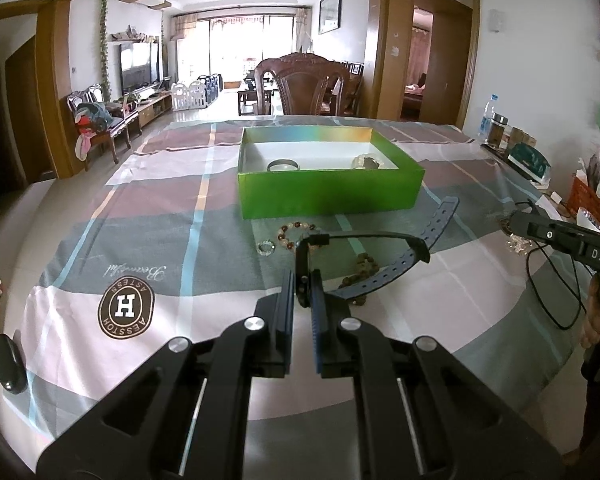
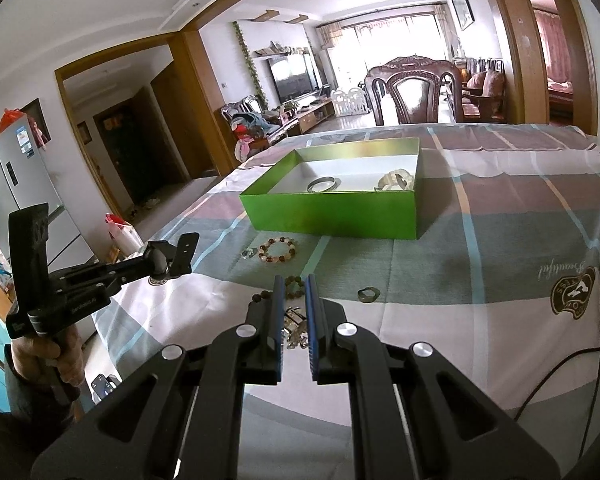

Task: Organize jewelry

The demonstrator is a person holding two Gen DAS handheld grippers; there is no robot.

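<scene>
Nearest, at lower centre, left tool (image 1: pixel 302 280) grips dark blue perforated watch strap (image 1: pixel 384 276); carry it level over green cardboard box (image 1: pixel 328 196). Right tool (image 2: pixel 294 284) stands narrow, empty.

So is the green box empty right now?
No. The open green box already holds a metal bangle and a pale bracelet on its white floor.

Green box (image 1: pixel 328 192) open-topped; access from above is free, and inside a metal bangle (image 1: pixel 283 166) and a pale bracelet (image 1: pixel 367 162) leave bare floor between them. Just before its near wall, a beaded bracelet (image 2: pixel 278 250) and small crystal ring (image 1: pixel 266 248) obstruct the tablecloth (image 1: pixel 160 200); left of the box the cloth lies bare.
</scene>
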